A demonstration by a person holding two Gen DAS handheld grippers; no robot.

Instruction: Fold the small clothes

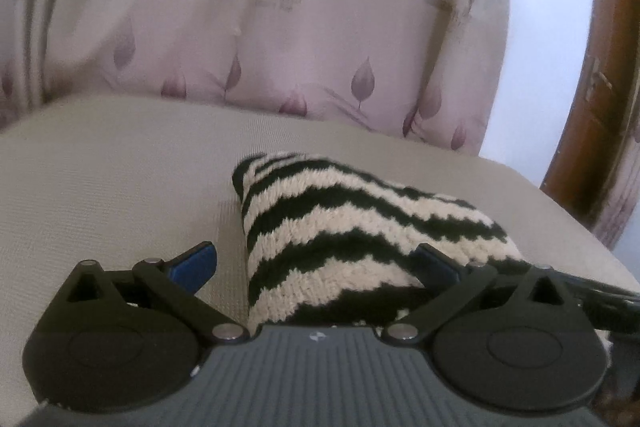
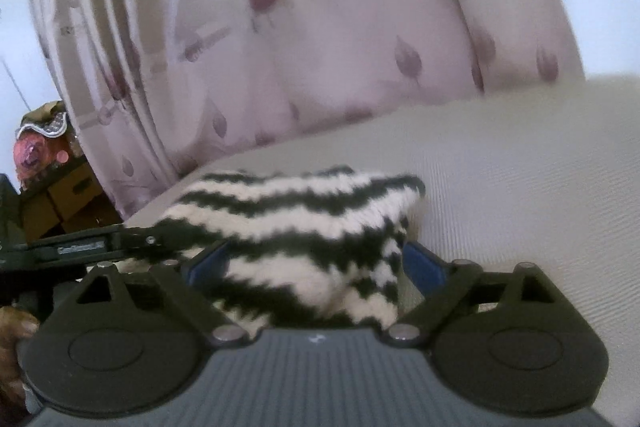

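A small knitted garment (image 1: 340,223) with black and cream zigzag stripes lies folded into a thick bundle on a beige cushioned surface (image 1: 120,187). My left gripper (image 1: 316,263) stands open around its near left end; the left blue pad (image 1: 196,263) is clear of the knit and the right one sits at its edge. In the right wrist view the same garment (image 2: 296,223) fills the gap of my right gripper (image 2: 314,263), which is open with its blue fingers (image 2: 424,265) beside the bundle's sides. Part of the left gripper (image 2: 80,247) shows at the left edge.
A pink curtain with a leaf print (image 1: 280,27) hangs just behind the surface. A brown wooden frame (image 1: 592,107) stands at the right. Cardboard boxes and a decorated object (image 2: 44,147) sit low at the left. Beige surface stretches to either side of the garment.
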